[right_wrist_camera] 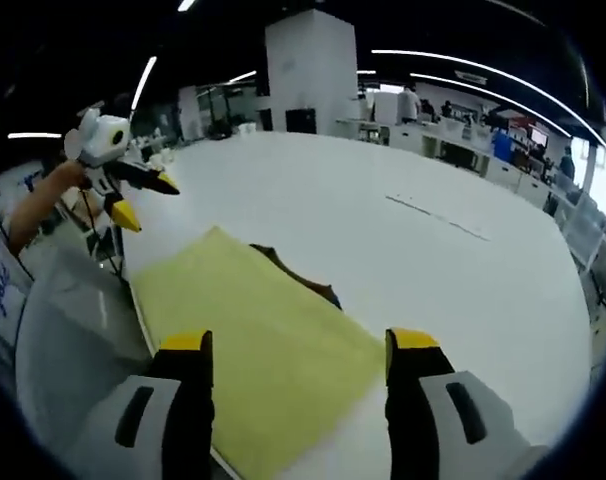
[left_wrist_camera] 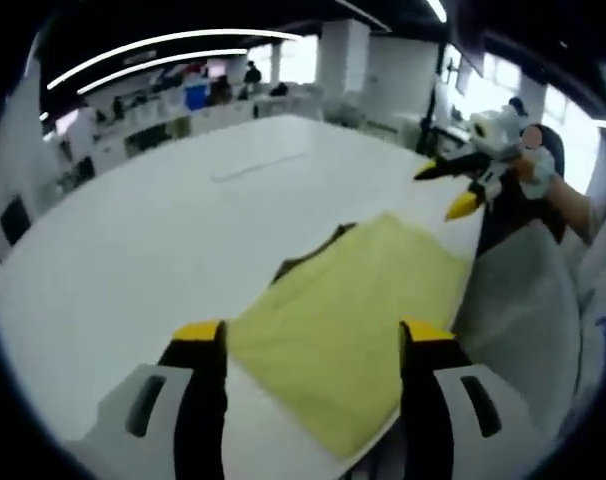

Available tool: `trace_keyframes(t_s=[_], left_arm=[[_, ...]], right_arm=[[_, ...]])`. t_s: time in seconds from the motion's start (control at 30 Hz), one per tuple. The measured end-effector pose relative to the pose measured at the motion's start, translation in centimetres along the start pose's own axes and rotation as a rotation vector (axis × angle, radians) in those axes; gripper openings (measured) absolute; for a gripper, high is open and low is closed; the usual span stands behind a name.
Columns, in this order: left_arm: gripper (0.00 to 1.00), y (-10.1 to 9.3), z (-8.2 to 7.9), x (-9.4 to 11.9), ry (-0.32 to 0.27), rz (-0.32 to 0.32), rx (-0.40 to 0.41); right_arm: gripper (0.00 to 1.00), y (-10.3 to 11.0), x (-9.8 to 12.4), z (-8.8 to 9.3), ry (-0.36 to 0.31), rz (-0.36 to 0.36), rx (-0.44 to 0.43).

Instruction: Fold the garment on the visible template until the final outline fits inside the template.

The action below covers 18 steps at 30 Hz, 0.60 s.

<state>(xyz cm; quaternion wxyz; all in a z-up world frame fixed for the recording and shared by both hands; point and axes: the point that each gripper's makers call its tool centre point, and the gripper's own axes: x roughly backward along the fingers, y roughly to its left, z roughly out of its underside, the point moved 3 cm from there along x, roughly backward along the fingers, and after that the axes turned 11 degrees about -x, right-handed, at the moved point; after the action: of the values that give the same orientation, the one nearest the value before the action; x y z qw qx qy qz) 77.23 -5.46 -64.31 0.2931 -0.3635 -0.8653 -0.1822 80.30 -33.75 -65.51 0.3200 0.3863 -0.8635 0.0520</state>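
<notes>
Garment (left_wrist_camera: 308,262) first, though little of it shows: a dark edge pokes out from under the far side of the yellow template (left_wrist_camera: 348,325), so I judge the folded cloth sits mostly beneath or behind that sheet, near the table's near edge.

Largest thing is the white table (left_wrist_camera: 163,230). The yellow template lies flat on it at the corner nearest me, presumably to mark the outline the fold must fit.

My left gripper (left_wrist_camera: 313,345) hangs above the template's near corner, jaws apart, nothing between them. My right gripper (right_wrist_camera: 298,350) sits likewise over the sheet, jaws spread and empty. In the left gripper view the right one (left_wrist_camera: 461,188) is raised off the table's edge, held by a hand (left_wrist_camera: 539,165), tips slightly apart.

I judge both are pulled back to check the outline.
</notes>
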Motion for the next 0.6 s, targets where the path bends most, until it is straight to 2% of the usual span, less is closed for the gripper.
trace_keyframes(t_s=[0.27,0.47,0.6], left_arm=[[0.75,-1.5,-0.1,2.5,0.019,0.017,-0.046],[0.81,-3.7,-0.6,4.2,0.011,0.044,-0.06],[0.84,-4.8,-0.3,5.3,0.012,0.045,-0.068]], right_arm=[[0.83,2.0,1.9,0.7,0.019,-0.013,0.038],[0.91,3.2,3.5,0.5,0.007,-0.01,0.049],[0.96,3.8,4.3,0.5,0.001,-0.006,0.051]])
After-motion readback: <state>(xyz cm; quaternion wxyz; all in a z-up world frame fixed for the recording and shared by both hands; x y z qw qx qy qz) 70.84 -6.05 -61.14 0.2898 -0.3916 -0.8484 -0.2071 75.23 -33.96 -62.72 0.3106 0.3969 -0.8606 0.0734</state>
